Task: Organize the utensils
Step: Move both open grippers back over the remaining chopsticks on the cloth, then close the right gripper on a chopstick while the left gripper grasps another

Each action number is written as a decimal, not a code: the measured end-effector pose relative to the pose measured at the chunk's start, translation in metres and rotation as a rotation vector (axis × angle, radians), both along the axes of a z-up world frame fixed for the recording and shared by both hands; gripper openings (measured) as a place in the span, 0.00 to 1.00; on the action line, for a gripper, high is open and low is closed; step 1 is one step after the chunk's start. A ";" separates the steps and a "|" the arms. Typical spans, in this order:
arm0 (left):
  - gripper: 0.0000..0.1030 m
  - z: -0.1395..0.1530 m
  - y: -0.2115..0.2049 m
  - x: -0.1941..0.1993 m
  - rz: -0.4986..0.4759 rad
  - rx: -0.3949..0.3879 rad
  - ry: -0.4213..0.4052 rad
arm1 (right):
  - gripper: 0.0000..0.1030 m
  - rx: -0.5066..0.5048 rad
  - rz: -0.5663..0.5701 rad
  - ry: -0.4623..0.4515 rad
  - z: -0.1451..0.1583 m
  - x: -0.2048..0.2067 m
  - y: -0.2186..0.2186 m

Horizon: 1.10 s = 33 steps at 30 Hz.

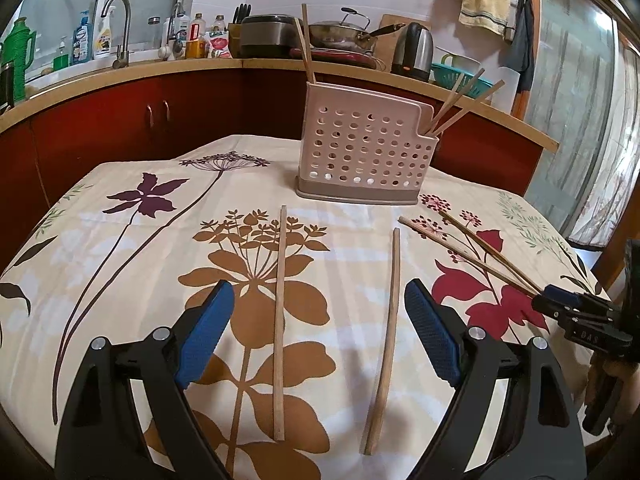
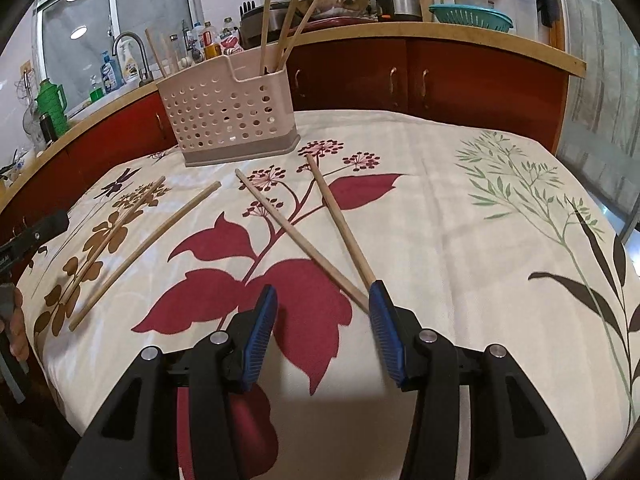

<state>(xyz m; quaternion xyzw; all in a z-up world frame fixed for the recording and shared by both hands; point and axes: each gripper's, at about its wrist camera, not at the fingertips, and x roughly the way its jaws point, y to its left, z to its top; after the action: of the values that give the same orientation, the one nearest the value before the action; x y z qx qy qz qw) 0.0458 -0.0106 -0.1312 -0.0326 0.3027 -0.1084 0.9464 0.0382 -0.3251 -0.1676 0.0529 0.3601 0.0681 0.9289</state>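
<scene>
A pink perforated utensil holder stands at the table's far side with several chopsticks upright in it; it also shows in the right wrist view. Two loose chopsticks lie between the fingers of my open left gripper. Two more chopsticks lie crossed near my open right gripper, their near ends by its right finger. The right gripper also shows in the left wrist view.
The table carries a floral cloth. Behind it runs a red-cabinet counter with a sink tap, bottles, a wok, a kettle and a teal colander. A curtain hangs at the right.
</scene>
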 end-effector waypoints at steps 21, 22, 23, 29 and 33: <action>0.82 -0.011 -0.008 -0.009 -0.051 0.003 0.041 | 0.23 0.006 0.100 0.064 -0.006 -0.009 0.032; 0.82 -0.012 -0.010 -0.010 -0.060 0.006 0.044 | 0.19 0.004 0.098 0.061 -0.006 -0.010 0.032; 0.82 -0.013 -0.011 -0.011 -0.068 0.007 0.047 | 0.13 0.010 0.096 0.059 -0.007 -0.012 0.033; 0.79 -0.020 -0.024 -0.018 -0.138 0.037 0.073 | 0.08 0.027 0.086 0.045 -0.007 -0.021 0.034; 0.68 -0.029 -0.032 -0.020 -0.182 0.066 0.106 | 0.07 0.032 0.098 0.037 -0.007 -0.029 0.040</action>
<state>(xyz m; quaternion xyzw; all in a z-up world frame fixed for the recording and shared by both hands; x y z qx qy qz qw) 0.0254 -0.0426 -0.1601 0.0208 0.3573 -0.1820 0.9158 0.0096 -0.2848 -0.1742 0.0515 0.3782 0.1182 0.9167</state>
